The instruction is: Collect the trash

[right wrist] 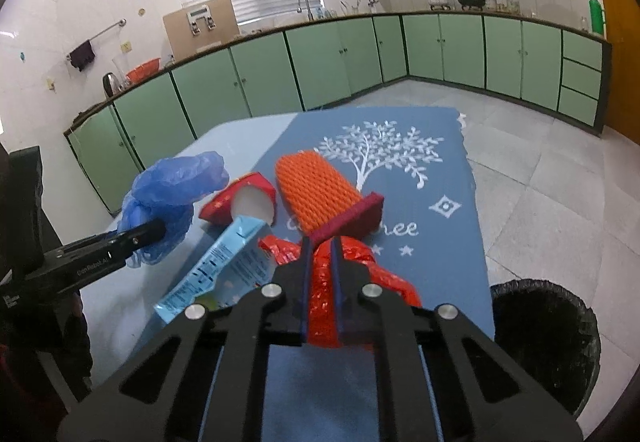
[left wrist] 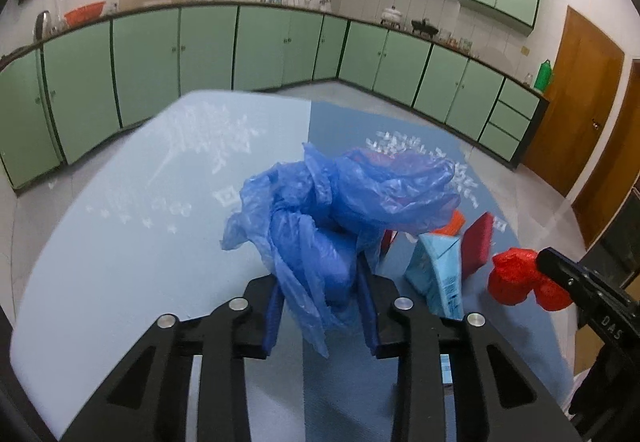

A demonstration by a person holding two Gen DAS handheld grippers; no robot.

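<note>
The left hand-held gripper (left wrist: 322, 298) was clamped on a crumpled blue plastic bag (left wrist: 340, 198), lifted off the worktop (left wrist: 120, 242); the right hand-held gripper (right wrist: 322, 282) pinched a crinkled red plastic wrapper (right wrist: 324, 306), its long axis running along the fingers, probably for carrying to the black-lined bin (right wrist: 548, 346) beside the worktop; a light-blue carton (right wrist: 224, 270) lay between them.

Carton (right wrist: 224, 270), red wrapper (right wrist: 240, 202), orange net sleeve (right wrist: 316, 190) and sponge (right wrist: 352, 220) crowd mid-table — the pale left side (left wrist: 120, 242) lies open, the bin (right wrist: 548, 346) mouth unblocked.
</note>
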